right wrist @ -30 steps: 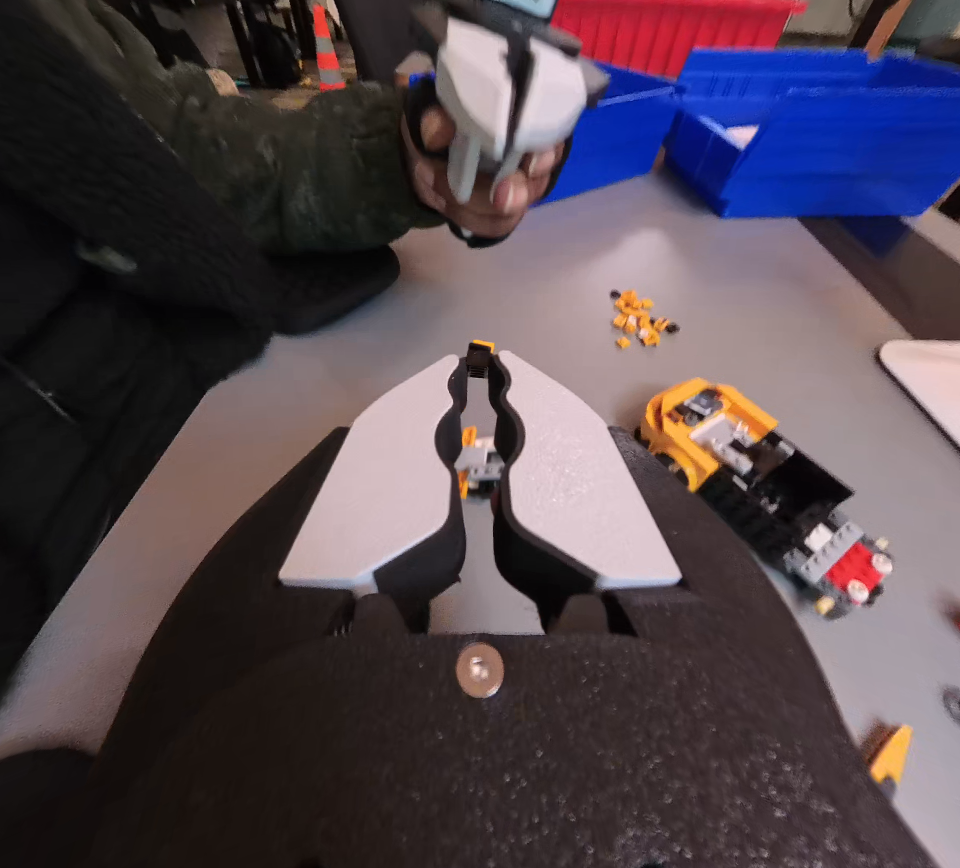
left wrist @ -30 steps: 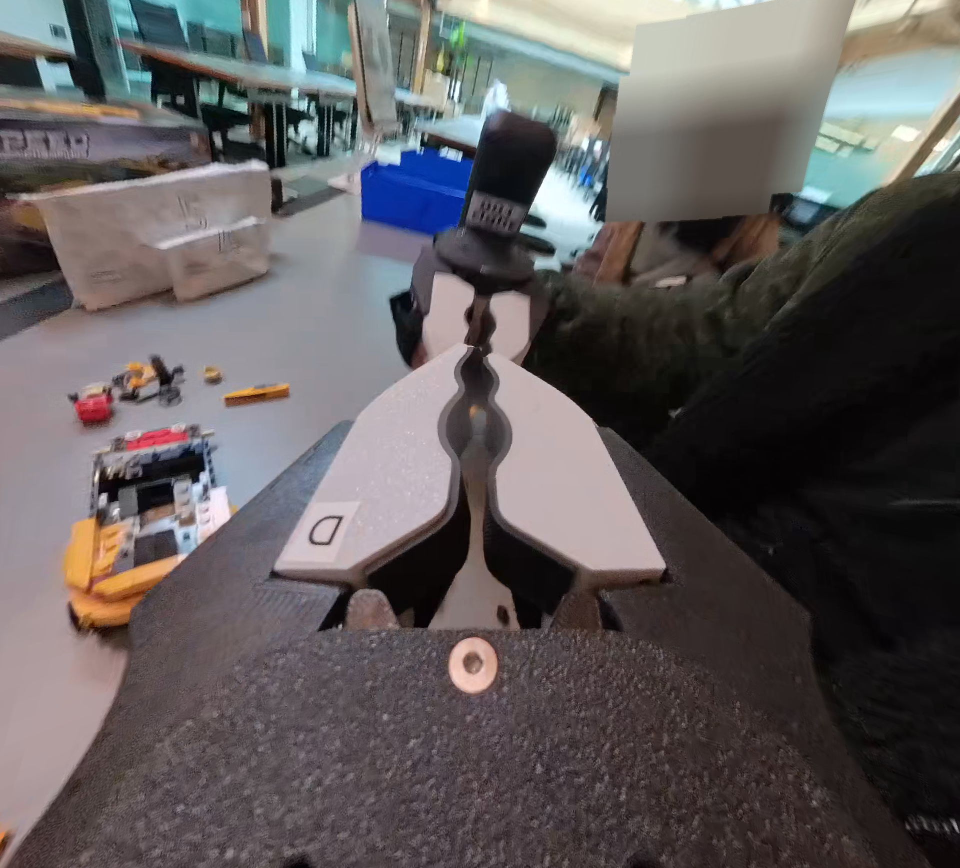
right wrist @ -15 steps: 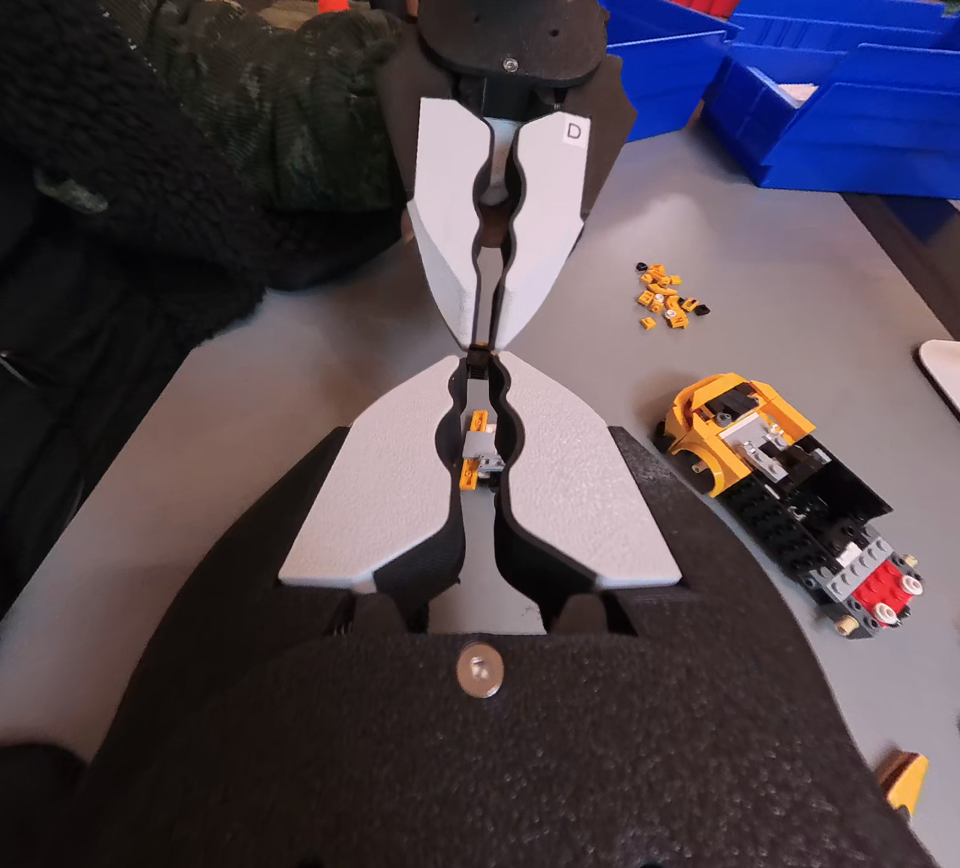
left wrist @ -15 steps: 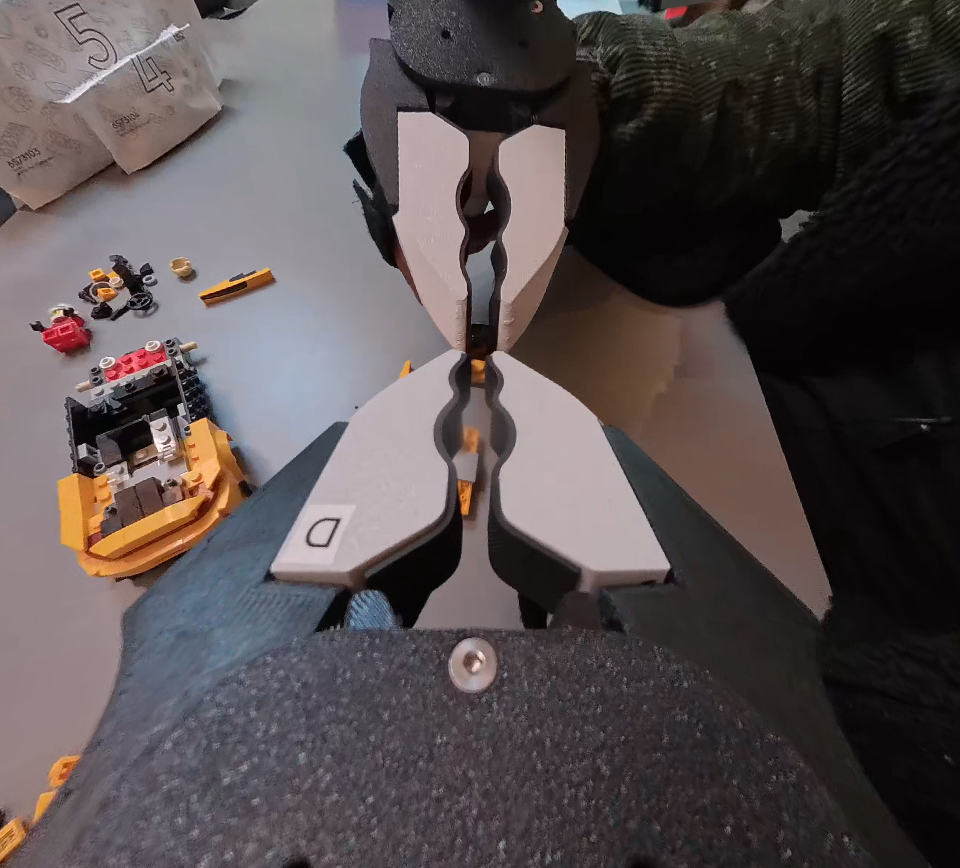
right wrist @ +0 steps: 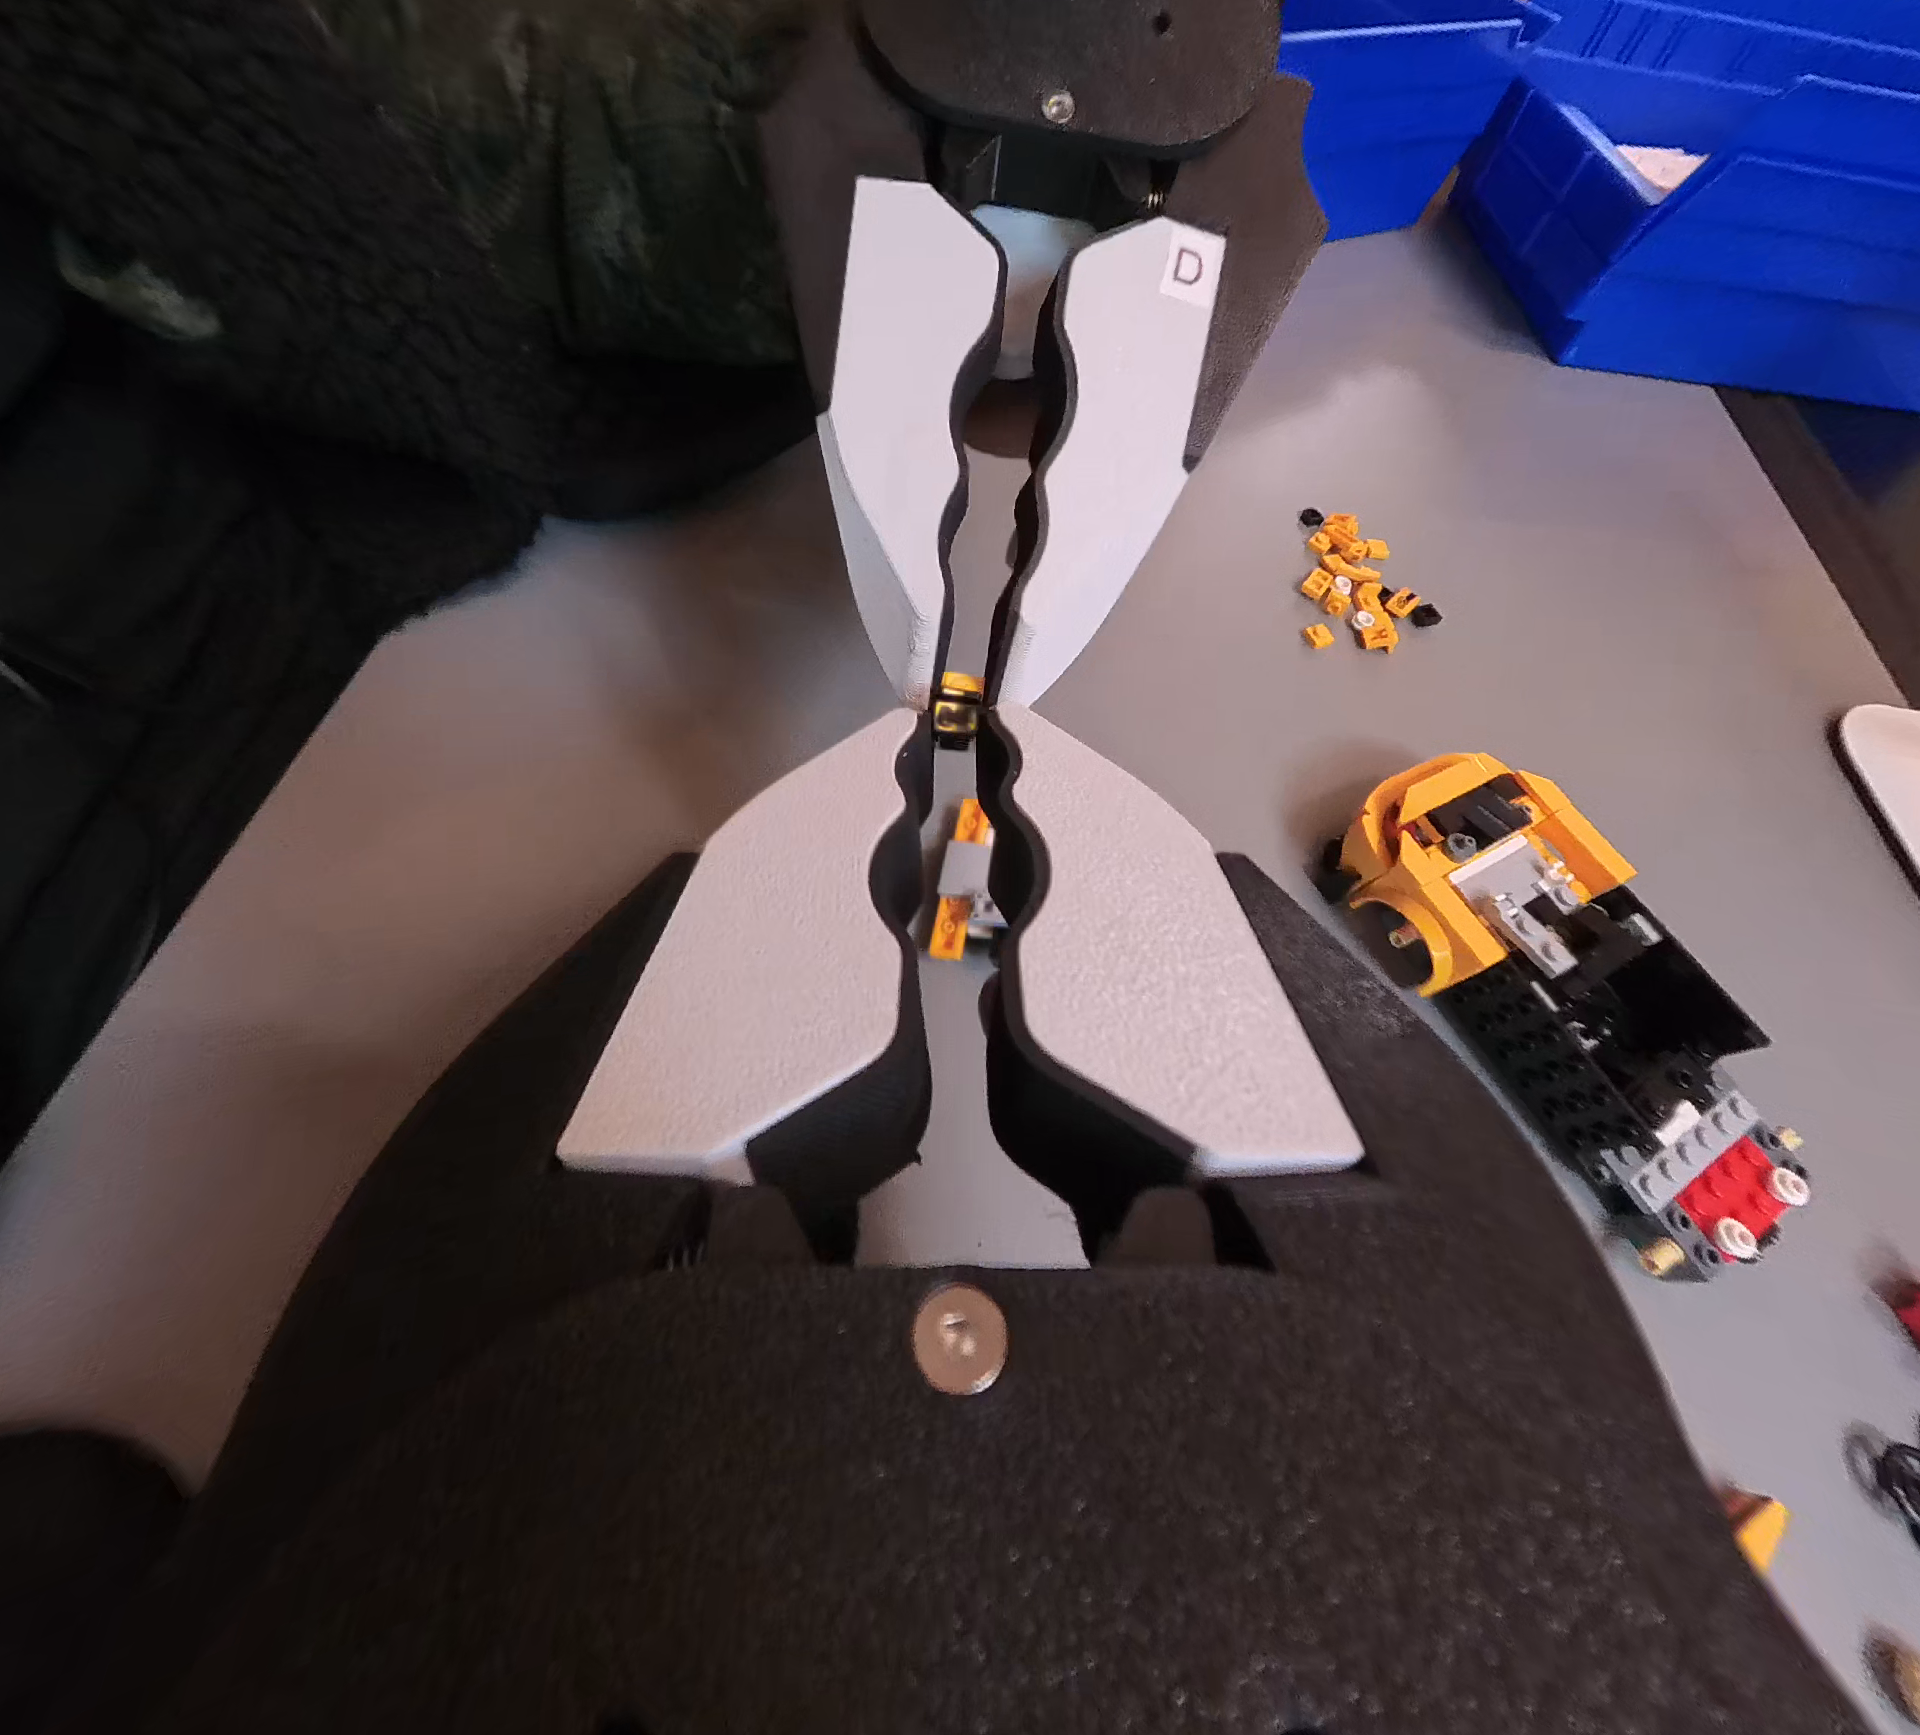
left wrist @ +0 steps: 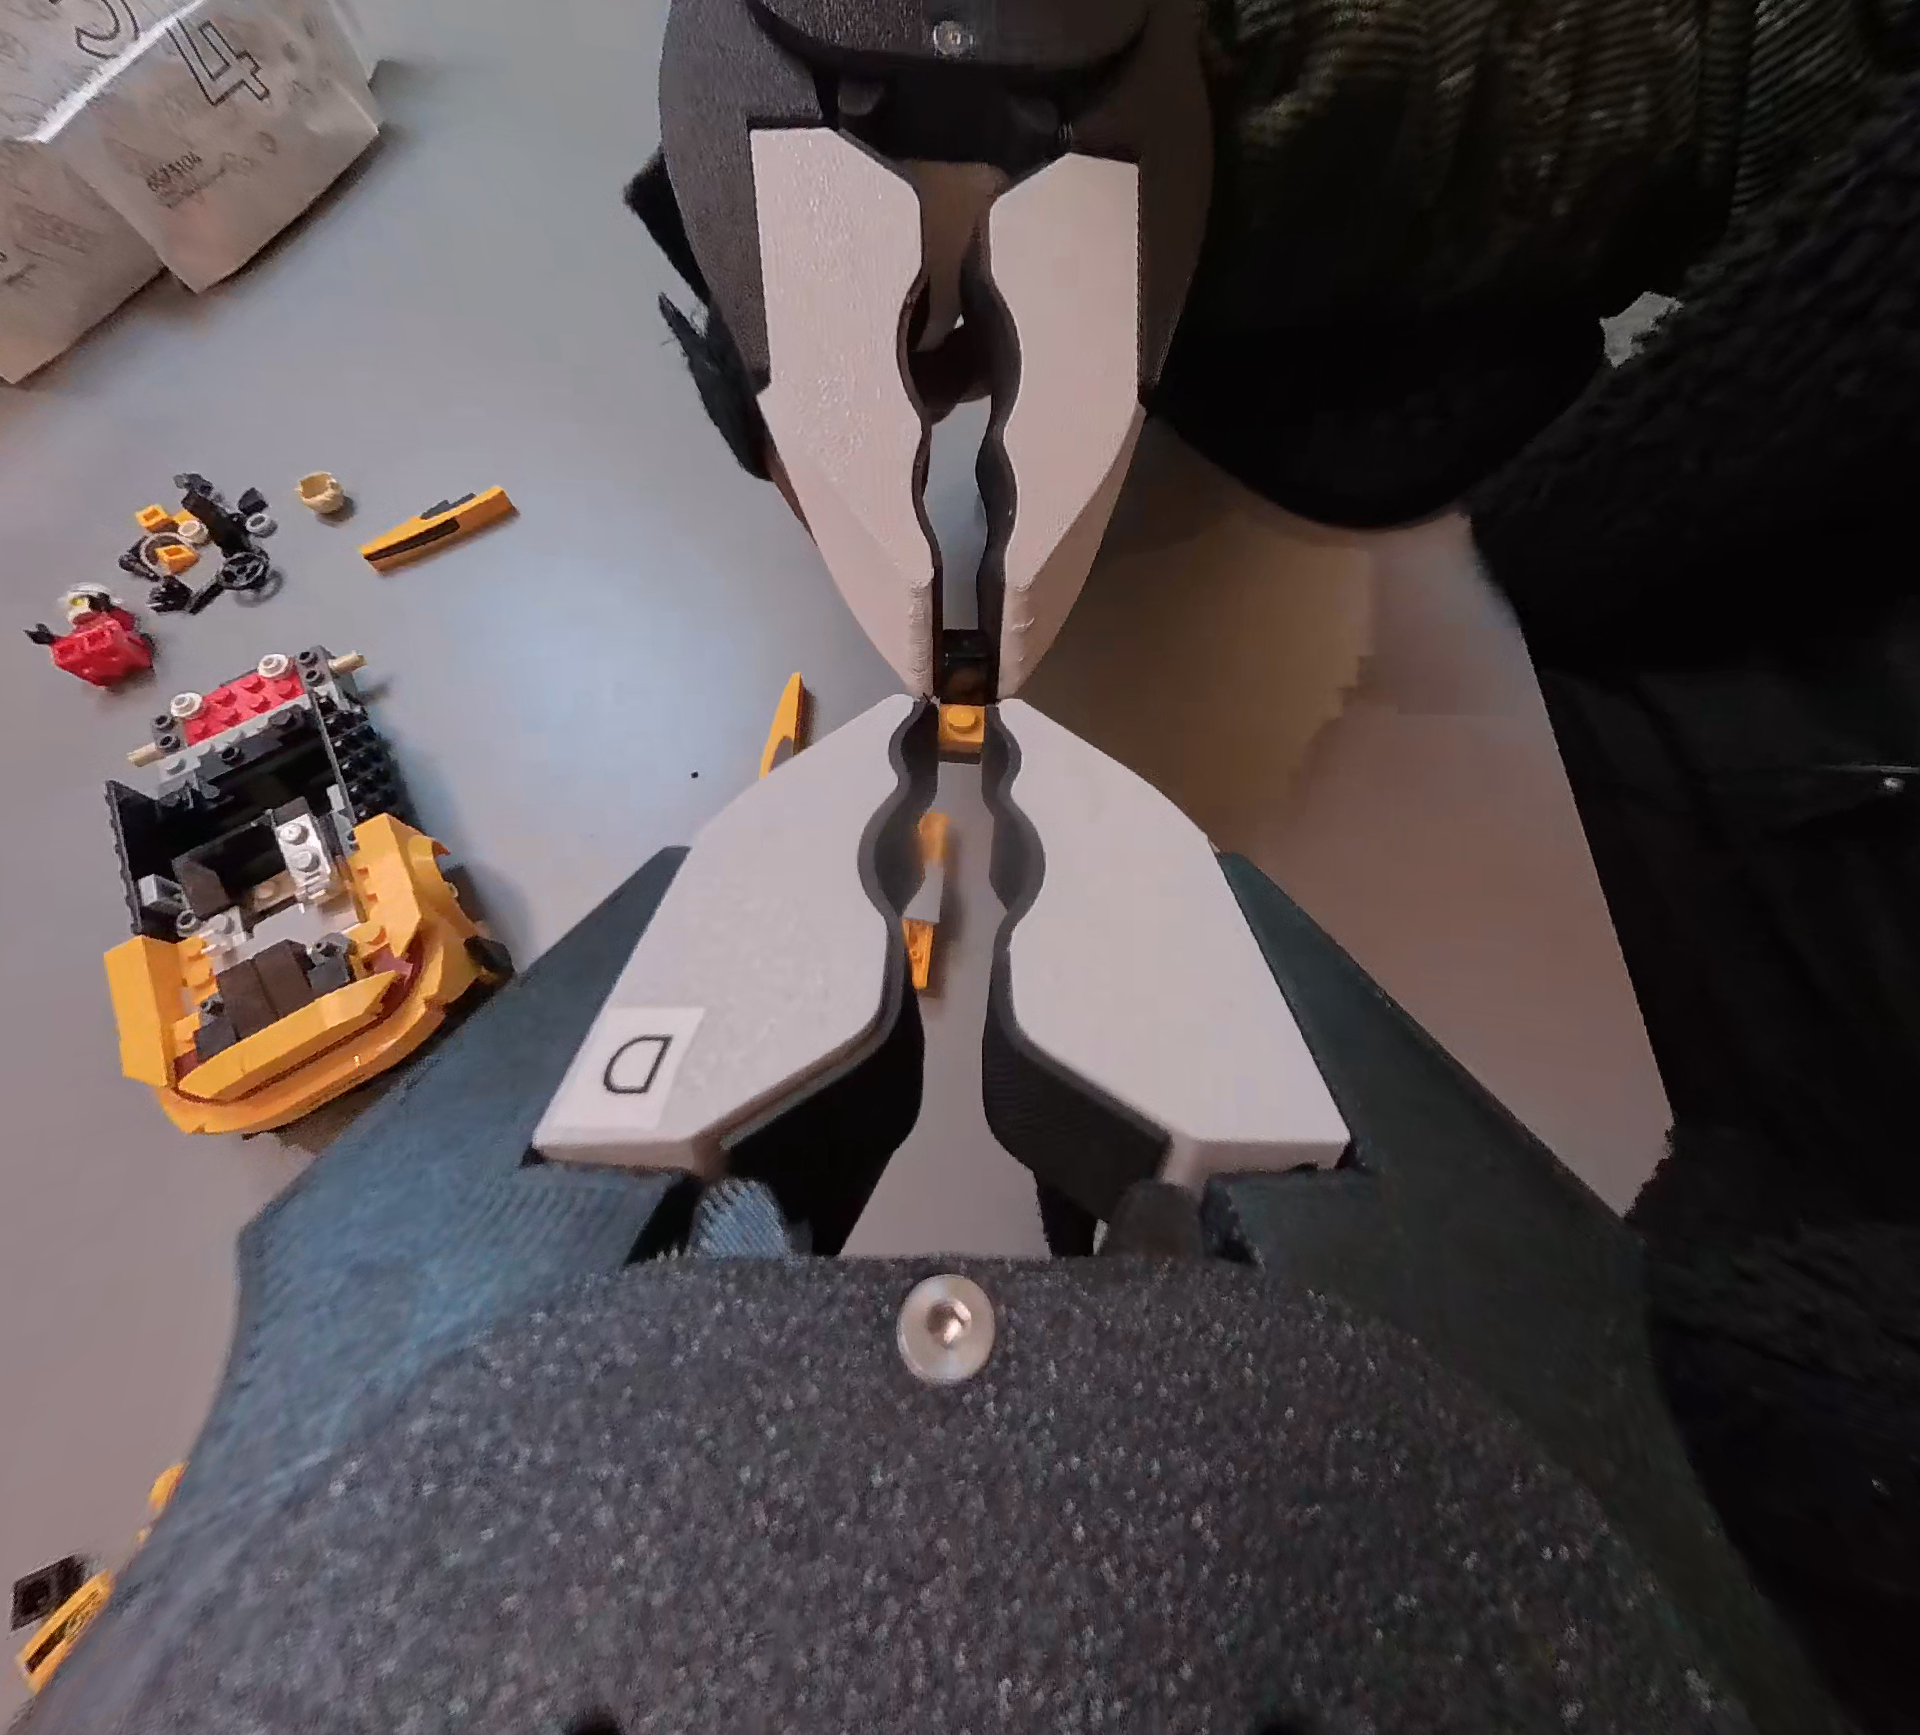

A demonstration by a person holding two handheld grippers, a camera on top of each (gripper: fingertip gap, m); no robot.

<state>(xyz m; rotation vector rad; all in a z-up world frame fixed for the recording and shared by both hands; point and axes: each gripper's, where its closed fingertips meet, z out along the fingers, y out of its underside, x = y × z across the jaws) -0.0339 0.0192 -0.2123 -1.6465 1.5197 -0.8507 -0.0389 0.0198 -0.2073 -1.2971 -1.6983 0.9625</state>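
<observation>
My two grippers meet tip to tip above the grey table (left wrist: 582, 355). In the left wrist view my left gripper (left wrist: 961, 721) has its pads against both sides of a small orange brick (left wrist: 961, 735). The right gripper (left wrist: 964, 646) faces it and is shut on a small black brick (left wrist: 964, 662) that adjoins the orange one. In the right wrist view my right gripper (right wrist: 956, 738) pinches that black brick (right wrist: 956, 721), and the left gripper (right wrist: 961, 669) holds the orange brick (right wrist: 958, 686) just beyond it. A small orange and grey assembly (right wrist: 961, 875) lies on the table below the fingers.
A part-built orange and black brick car (left wrist: 270, 906) (right wrist: 1538, 958) lies beside the grippers. Nearby are a pile of small orange pieces (right wrist: 1356, 584), loose parts (left wrist: 197, 532), an orange strip (left wrist: 436, 527), white numbered bags (left wrist: 177, 75) and blue bins (right wrist: 1714, 158). A person's dark sleeves flank both grippers. Only a small space, under 4 cm, lies between the two pairs of fingers.
The left gripper, shut and bare a second ago, swung down to meet the right gripper and parted its fingers around the orange brick. The right gripper kept its grip throughout.
</observation>
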